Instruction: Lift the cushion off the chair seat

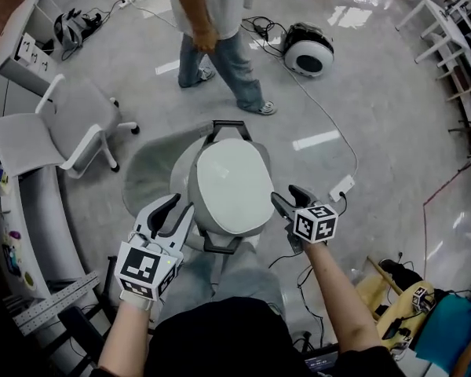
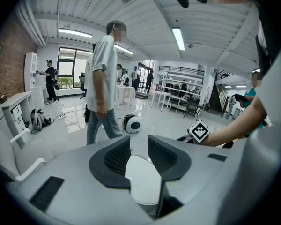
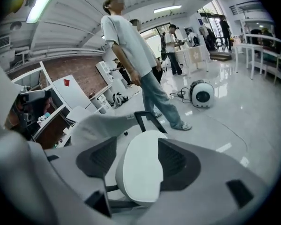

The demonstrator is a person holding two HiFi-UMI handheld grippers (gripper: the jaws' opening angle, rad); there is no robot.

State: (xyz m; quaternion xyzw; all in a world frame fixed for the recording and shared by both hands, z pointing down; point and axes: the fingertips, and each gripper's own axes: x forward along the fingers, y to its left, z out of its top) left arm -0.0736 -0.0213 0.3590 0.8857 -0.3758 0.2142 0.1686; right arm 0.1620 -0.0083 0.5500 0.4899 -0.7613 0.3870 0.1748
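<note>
- Cushion [image 1: 234, 185]: pale oval pad lying on the seat of the chair [image 1: 153, 179]. Its long axis runs away from the wearer.
- Left gripper [image 1: 179, 210]: just beside the cushion's near-left edge, angled down toward it. The jaws stand apart, pressing on nothing.
- Right gripper [image 1: 287, 197]: just beside the cushion's near-right edge, tilted down. The jaws are wide apart, with nothing gripped.
- Judgement: the grippers flank the cushion's short axis, neither clearly nearer, which suits a two-sided lift.
</note>
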